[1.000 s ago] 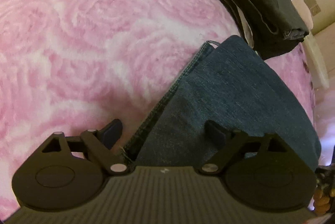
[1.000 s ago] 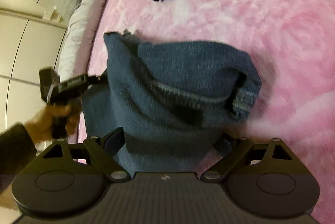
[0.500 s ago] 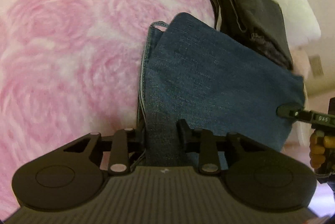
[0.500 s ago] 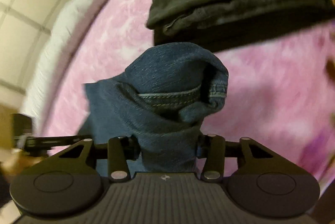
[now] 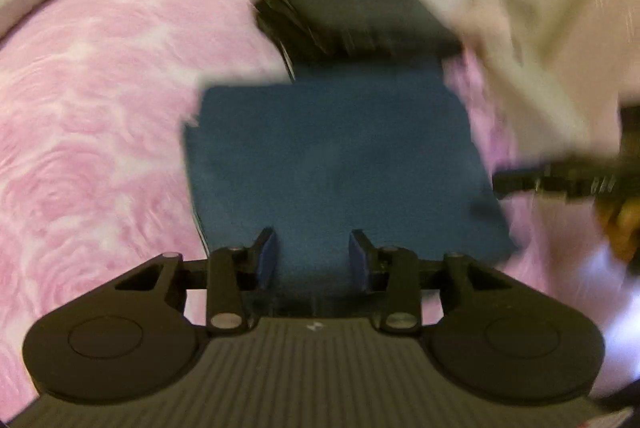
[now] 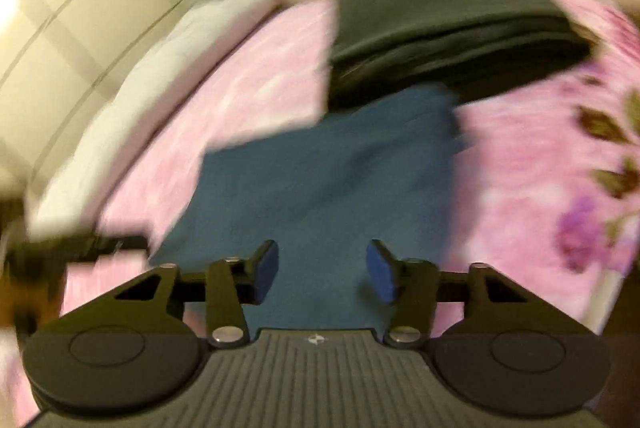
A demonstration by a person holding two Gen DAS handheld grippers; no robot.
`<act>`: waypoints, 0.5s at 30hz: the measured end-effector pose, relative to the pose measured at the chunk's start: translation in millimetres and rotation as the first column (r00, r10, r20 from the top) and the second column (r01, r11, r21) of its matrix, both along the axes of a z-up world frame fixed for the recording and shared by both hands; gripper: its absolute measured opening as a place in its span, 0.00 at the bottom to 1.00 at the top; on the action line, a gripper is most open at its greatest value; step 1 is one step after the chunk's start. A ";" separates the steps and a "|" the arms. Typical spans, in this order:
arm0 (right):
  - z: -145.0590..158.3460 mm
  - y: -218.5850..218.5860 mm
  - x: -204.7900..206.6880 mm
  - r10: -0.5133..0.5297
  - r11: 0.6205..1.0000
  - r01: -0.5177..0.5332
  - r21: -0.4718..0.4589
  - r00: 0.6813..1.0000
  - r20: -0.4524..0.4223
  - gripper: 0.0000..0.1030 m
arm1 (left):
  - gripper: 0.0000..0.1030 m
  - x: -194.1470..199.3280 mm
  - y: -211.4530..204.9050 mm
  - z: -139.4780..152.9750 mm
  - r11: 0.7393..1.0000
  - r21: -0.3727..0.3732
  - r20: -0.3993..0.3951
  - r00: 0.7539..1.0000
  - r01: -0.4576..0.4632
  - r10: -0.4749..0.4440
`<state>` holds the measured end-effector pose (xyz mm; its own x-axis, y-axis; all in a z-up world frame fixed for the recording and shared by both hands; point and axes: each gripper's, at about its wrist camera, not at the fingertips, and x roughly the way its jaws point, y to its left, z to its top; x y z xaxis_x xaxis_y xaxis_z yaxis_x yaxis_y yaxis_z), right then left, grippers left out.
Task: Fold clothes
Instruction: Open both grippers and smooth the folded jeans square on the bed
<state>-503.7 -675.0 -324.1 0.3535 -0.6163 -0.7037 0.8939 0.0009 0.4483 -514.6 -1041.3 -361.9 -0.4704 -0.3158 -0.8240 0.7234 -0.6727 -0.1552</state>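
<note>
Left gripper (image 5: 312,256): jaws apart, nothing held.
Right gripper (image 6: 322,266): jaws apart, nothing held.
Folded jeans (image 5: 340,156): just ahead of both.
Dark folded clothes (image 6: 448,28): beyond jeans.

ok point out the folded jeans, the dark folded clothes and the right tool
folded jeans (image 5: 340,164), left wrist view, middle of top layer
dark folded clothes (image 6: 448,24), right wrist view, top face
right tool (image 6: 322,264), right wrist view, midway between fingertips

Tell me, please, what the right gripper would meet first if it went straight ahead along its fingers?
Most likely the folded jeans: the right gripper is open, with denim directly ahead between its fingers. Beyond lies the dark folded garment. The frame is blurred, so depth is uncertain.
</note>
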 end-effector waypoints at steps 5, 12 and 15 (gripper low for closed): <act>-45.6 14.3 44.5 0.185 0.981 -0.169 0.094 0.965 -0.185 0.38 | 0.32 -3.8 11.2 -24.2 0.997 -0.048 0.059 0.997 0.053 -0.050; 22.0 -7.8 11.1 0.054 0.996 -0.072 -0.056 0.961 -0.270 0.41 | 0.32 -3.5 12.5 -23.9 1.000 -0.027 0.047 0.999 -0.006 0.008; 28.8 -50.5 -1.3 0.014 0.993 -0.049 -0.111 0.954 -0.299 0.41 | 0.32 -6.1 11.1 -24.9 1.000 -0.022 0.052 0.999 -0.014 0.016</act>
<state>-505.1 -725.5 -295.3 0.1601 -0.6917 -0.7042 0.9852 0.0675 0.1578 -520.6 -1030.2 -386.8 -0.4220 -0.3408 -0.8401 0.7402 -0.6645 -0.1022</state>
